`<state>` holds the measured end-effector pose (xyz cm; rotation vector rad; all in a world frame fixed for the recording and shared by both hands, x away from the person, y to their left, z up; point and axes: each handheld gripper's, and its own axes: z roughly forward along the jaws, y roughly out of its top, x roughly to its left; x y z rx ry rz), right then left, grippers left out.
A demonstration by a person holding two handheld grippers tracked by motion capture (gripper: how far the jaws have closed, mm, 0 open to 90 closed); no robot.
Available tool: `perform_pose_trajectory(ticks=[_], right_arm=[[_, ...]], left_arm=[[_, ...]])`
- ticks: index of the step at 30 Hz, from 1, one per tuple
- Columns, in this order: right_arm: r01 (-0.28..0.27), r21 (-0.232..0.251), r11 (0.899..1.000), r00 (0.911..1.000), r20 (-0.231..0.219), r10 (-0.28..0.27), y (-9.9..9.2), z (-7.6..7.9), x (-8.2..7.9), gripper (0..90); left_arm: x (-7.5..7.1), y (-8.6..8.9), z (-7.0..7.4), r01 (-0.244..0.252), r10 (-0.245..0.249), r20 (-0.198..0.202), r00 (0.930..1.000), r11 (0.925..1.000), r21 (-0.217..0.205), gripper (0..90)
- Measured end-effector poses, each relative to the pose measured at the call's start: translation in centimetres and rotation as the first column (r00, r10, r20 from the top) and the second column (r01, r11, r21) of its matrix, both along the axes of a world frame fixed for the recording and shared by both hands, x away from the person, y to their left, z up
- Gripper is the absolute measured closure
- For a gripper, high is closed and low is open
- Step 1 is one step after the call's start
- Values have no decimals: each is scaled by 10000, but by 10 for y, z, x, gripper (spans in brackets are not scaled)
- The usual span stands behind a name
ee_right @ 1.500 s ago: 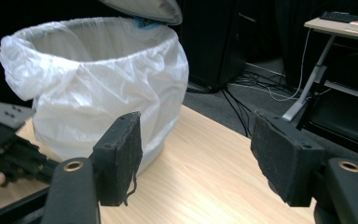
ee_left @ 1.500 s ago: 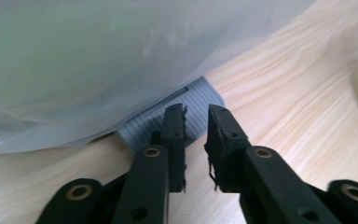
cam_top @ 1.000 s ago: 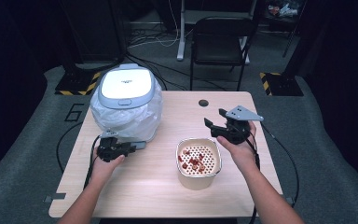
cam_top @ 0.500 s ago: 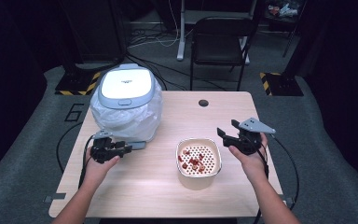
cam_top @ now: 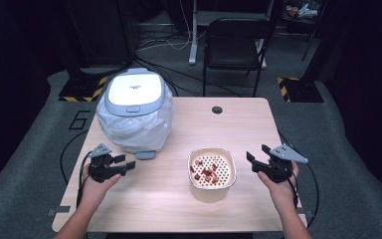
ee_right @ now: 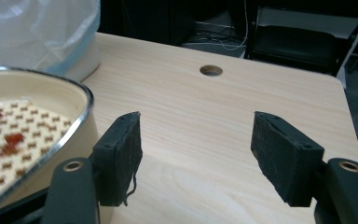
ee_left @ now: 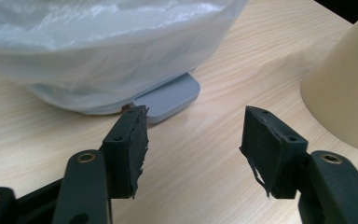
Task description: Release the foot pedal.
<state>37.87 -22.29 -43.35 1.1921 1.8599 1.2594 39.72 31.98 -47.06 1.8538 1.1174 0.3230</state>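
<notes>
The left gripper (cam_top: pixel 124 166) has its jaws apart and holds nothing; it hovers low over the worktop (cam_top: pixel 154 209) at about 8 o'clock, and it points toward the small grey tab (ee_left: pixel 170 96) that sticks out from the base of the cooker (cam_top: pixel 134 112). I think this direction is on purpose, because the tab looks like the part that one presses or pulls. In the left gripper view the tab lies just beyond the jaw tips, near but not touched. The cooker stands at about 10 o'clock with its lid closed, and a clear plastic bag (cam_top: pixel 151 129) wraps its body, so its sides would probably be slippery to grasp and the free tab is the easier place. The right gripper (cam_top: pixel 256 161) is also open and empty; it waits at 4 o'clock, just beside the cream pot (cam_top: pixel 212 186), whose rim (ee_right: pixel 81 100) shows near its one jaw in the right gripper view, apart from it. In the pot sits a perforated tray (cam_top: pixel 213 168) with some red pieces (cam_top: pixel 205 173) on it. The pot stands between the two hands, near the front edge, probably so that both can reach it. A round hole (cam_top: pixel 217 109) is in the worktop at 12 o'clock.
</notes>
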Motion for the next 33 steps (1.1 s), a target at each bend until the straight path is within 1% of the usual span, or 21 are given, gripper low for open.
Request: perform_pose_trajectory(ticks=[3,7,8,10,11,12,13,14,16,17,19,22,26,27,29,30,31,33], right_arm=[[205,121,9997,9995,-257,-202,-8,-10,-4,320],[391,295,9988,9986,-360,-380,-15,-18,-5,319],[397,330,9987,9986,-372,-385,-16,-20,-5,319],[387,323,9987,9986,-385,-374,-17,-23,-5,319],[390,275,9989,9986,-357,-380,-17,-25,-5,318],[374,229,9990,9987,-363,-366,-18,-27,-4,319],[388,187,9991,9986,-359,-381,-18,-29,-4,318],[382,166,9991,9986,-366,-376,-19,-31,-4,318],[422,122,9990,9979,-492,-415,-20,-36,-3,318],[470,158,9988,9971,-613,-459,-21,-39,-3,317],[515,201,9985,9958,-771,-499,-24,-43,-2,316],[456,175,9988,9952,-872,-439,-26,-50,-1,316],[452,152,9989,9932,-1081,-433,-27,-58,0,316],[583,252,9980,9903,-1279,-546,-26,-61,1,313],[503,376,9980,9862,-1599,-437,-26,-67,3,309],[485,394,9980,9855,-1644,-414,-25,-69,4,306],[507,293,9983,9836,-1748,-448,-24,-71,5,297],[472,257,9986,9818,-1855,-416,-23,-73,6,283]], left_arm=[[-3,4,-5,-112,112,69,9999,9999,22,393],[-4,8,-13,-132,131,156,9998,9999,87,388],[-4,8,-15,-113,110,164,9998,9998,177,388],[-4,8,-19,-3,-22,322,9995,9971,767,389],[-4,8,-21,-29,1,292,9996,9955,949,392],[-4,8,-23,68,-95,252,9996,9943,1067,394],[-4,6,-26,66,-90,223,9997,9945,1048,396],[-3,6,-28,111,-138,227,9996,9932,1155,400],[-2,5,-31,148,-159,99,9998,9941,1076,401],[-1,6,-32,185,-200,122,9997,9939,1084,401],[-1,6,-34,250,-256,48,9997,9947,996,401],[0,6,-37,272,-273,-3,9996,9965,786,401],[1,8,-40,90,-88,-33,10000,9983,581,398],[2,9,-41,72,-68,-75,9999,9981,614,397],[3,9,-42,-34,37,-32,10000,9970,778,387],[4,10,-44,-126,126,3,9999,9974,710,384],[5,10,-45,-257,256,24,9997,9977,630,378],[6,10,-45,-294,290,67,9996,9971,697,370]])
